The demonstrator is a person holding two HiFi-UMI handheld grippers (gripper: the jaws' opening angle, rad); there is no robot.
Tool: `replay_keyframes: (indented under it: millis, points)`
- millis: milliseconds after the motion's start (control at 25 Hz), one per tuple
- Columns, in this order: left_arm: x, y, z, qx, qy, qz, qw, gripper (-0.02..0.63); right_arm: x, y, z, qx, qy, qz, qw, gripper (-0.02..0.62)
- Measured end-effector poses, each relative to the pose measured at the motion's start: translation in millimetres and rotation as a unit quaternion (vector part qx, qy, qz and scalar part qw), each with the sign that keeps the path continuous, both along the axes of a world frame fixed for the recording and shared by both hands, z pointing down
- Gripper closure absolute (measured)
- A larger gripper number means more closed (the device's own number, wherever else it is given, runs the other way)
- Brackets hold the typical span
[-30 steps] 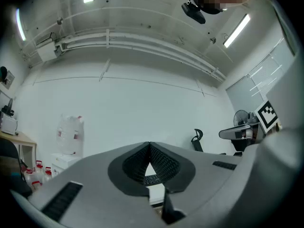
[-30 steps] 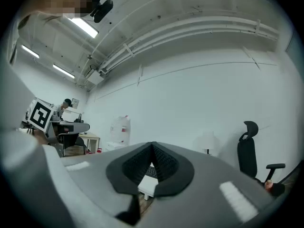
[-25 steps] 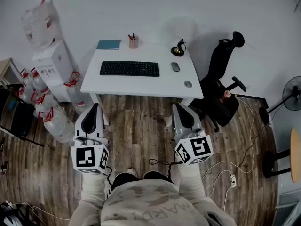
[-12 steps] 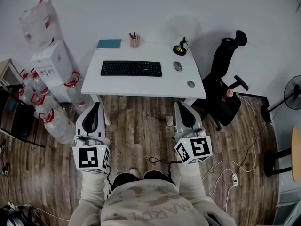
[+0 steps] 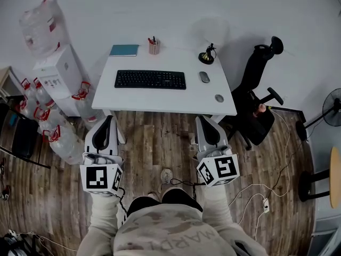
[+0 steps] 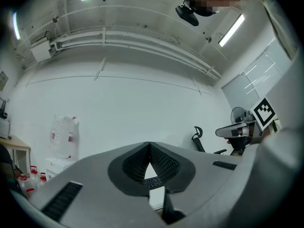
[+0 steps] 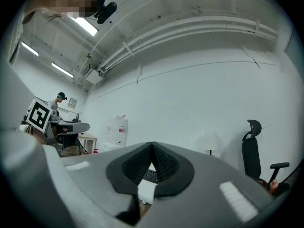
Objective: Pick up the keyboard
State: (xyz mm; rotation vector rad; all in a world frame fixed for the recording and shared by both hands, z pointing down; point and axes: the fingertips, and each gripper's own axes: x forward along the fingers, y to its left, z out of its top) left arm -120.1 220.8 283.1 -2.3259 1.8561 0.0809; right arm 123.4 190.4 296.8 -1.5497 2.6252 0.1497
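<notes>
The black keyboard [image 5: 150,79] lies flat on the white desk [image 5: 160,101], a little left of the middle, with the mouse [image 5: 205,77] beside its right end. The left gripper [image 5: 108,120] and the right gripper [image 5: 201,119] are both over the floor, well apart from the desk; the jaws of each are fully together and hold nothing. I judge the keyboard light and stiff (the keys may give way), so each gripper should take one short end
</notes>
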Motion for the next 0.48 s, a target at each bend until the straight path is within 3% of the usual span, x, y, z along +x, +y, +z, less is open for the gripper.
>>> replay_keyframes:
  millis: [480]
  points:
    - [-5.0,-105.6,-3.4,-0.002,-0.011,-0.009,0.9999,0.600,-6.6,-112.5,0.8,0.001,-0.004,-0.009,1.000,0.586]
